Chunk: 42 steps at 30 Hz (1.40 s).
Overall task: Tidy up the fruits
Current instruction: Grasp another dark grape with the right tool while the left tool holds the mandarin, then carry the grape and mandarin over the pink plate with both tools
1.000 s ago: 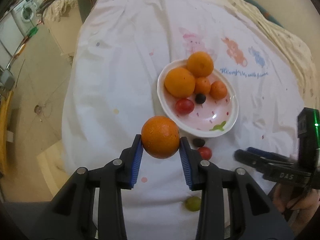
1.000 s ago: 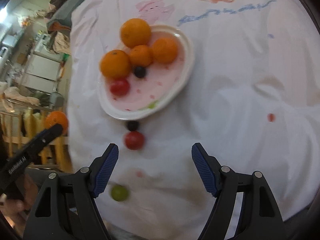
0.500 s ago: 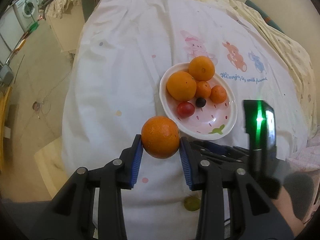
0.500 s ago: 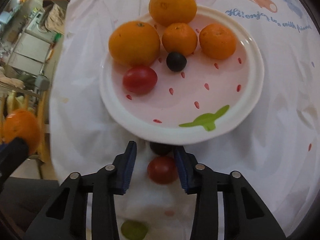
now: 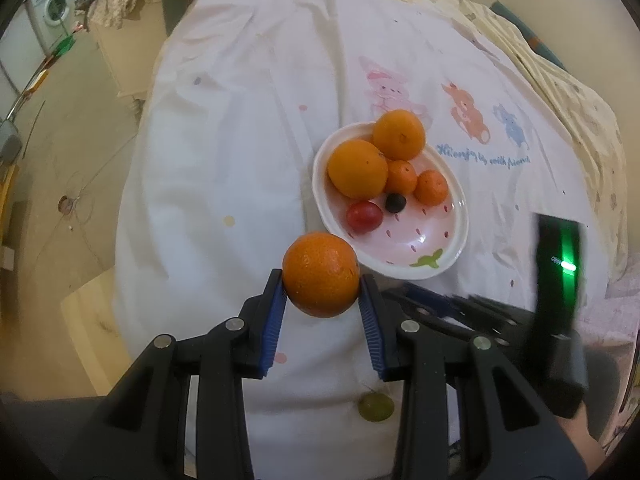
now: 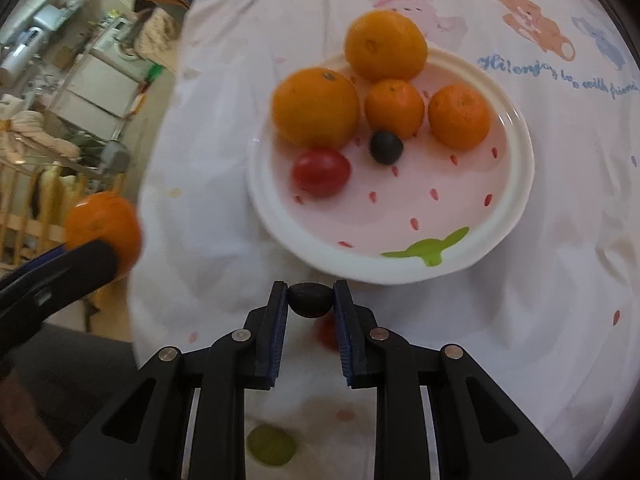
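Observation:
My left gripper (image 5: 321,280) is shut on an orange (image 5: 321,274) and holds it above the cloth, just left of the white plate (image 5: 448,258). My right gripper (image 6: 310,294) is shut on a small dark grape (image 6: 311,299) just in front of the plate's near rim (image 6: 404,270). The plate holds two large oranges, two small mandarins, a red cherry tomato (image 6: 321,172) and a dark grape (image 6: 385,147). A red cherry tomato (image 6: 326,330) lies on the cloth under my right gripper, mostly hidden. A green grape (image 6: 272,445) lies nearer me; it also shows in the left wrist view (image 5: 375,407).
The white cloth with cartoon animals (image 5: 468,112) covers a bed or table that drops off at the left to a tan floor (image 5: 48,168). A washing machine (image 5: 54,2) stands far left. The right gripper's body with a green light (image 5: 562,268) shows at the right.
My right gripper moved in toward the plate's near rim and shut on the small dark grape, lifting it off the cloth. My left gripper kept holding the orange, nearly still.

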Available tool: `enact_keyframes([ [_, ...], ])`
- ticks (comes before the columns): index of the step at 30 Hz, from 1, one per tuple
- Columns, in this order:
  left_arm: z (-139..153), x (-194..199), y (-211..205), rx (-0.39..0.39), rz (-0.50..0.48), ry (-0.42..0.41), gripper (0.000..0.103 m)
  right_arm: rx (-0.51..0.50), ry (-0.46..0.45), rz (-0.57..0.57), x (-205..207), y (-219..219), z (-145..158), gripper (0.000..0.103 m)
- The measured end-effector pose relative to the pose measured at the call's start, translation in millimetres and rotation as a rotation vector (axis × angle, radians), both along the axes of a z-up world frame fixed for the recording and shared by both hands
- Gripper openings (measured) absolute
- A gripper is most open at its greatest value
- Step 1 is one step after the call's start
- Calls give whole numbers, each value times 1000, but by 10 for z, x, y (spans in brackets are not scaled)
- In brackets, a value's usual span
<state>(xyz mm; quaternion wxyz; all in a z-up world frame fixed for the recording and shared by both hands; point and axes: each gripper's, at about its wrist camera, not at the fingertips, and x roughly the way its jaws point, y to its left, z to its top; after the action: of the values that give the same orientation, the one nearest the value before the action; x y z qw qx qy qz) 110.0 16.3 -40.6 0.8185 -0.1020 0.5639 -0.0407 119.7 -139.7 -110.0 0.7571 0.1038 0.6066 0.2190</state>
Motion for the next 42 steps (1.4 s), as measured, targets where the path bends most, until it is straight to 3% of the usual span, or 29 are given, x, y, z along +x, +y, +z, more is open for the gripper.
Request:
enact_keyframes([
  [15, -137, -7, -19, 64, 13, -2, 33, 109, -90, -24, -195, -615, 589, 24],
  [24, -218, 32, -74, 119, 11, -9, 33, 189, -236, -121, -119, -1044, 898, 24],
  [35, -271, 127, -163, 138, -11, 8, 33, 230, -261, -188, 134, -1219, 931, 24],
  [42, -220, 352, -325, 140, -52, -24, 33, 193, -258, -208, 334, -1249, 859, 24],
])
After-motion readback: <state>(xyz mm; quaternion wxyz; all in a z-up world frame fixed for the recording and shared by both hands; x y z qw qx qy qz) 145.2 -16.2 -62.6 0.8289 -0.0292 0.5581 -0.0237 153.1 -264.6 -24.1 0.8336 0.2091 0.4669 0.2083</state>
